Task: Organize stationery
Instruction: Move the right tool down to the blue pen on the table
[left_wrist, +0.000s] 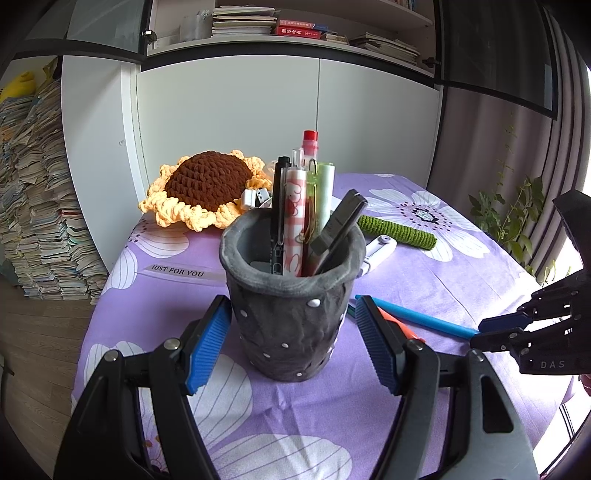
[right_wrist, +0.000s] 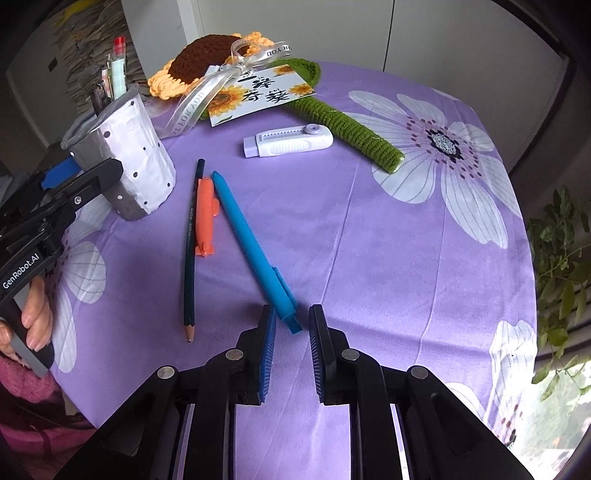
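Purple floral tablecloth (right_wrist: 369, 240) before white cabinets (left_wrist: 258, 122)

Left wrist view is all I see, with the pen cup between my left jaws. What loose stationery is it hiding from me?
Observer: A dark pencil lies flat beside the cup, its point toward the right gripper.
Operator: Has that gripper got the blue pen?
Observer: No. Its jaws stand slightly apart at the blue pen's clip end, gripping nothing.
Operator: Anything behind the cup?
Observer: A sunflower card tied with ribbon, by the crocheted flower.
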